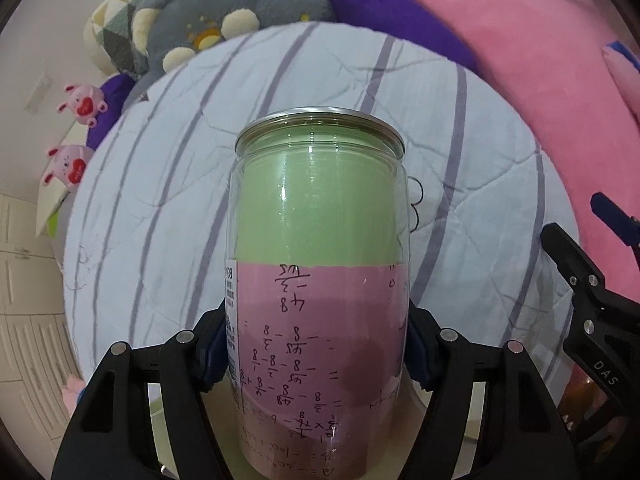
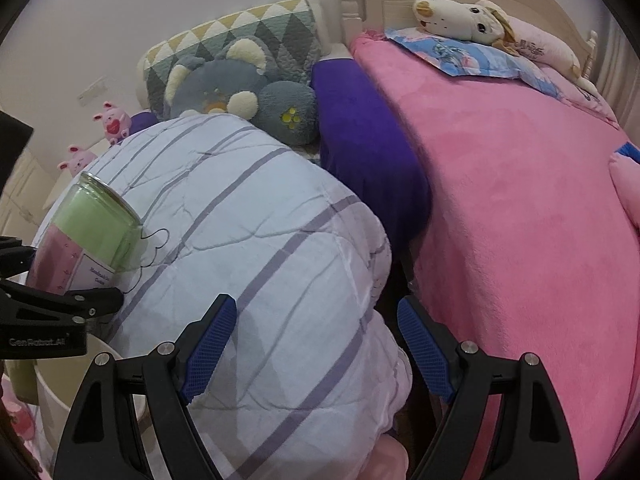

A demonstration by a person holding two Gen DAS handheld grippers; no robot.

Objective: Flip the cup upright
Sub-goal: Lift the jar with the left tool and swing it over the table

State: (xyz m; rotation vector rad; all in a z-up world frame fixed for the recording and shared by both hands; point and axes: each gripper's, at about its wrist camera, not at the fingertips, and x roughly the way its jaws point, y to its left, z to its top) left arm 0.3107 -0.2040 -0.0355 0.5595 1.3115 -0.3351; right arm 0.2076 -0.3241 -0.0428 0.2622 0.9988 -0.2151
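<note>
The cup (image 1: 318, 272) is a clear can-shaped cup lined with green and pink paper with handwritten sums. My left gripper (image 1: 316, 356) is shut on its pink lower half, blue pads on both sides, and holds it with the metal rim pointing away over the striped duvet. The writing reads upside down. In the right wrist view the cup (image 2: 88, 236) is at the far left, tilted, held by the left gripper (image 2: 60, 304). My right gripper (image 2: 316, 344) is open and empty above the duvet, to the right of the cup. Its finger shows at the right edge of the left wrist view (image 1: 576, 280).
A white duvet with purple stripes (image 2: 248, 248) lies in a heap. Behind it are a grey plush toy (image 2: 240, 96), a patterned pillow (image 2: 240, 28) and a purple blanket (image 2: 360, 136). A pink bed cover (image 2: 520, 200) fills the right. A white round container (image 2: 60, 384) stands at lower left.
</note>
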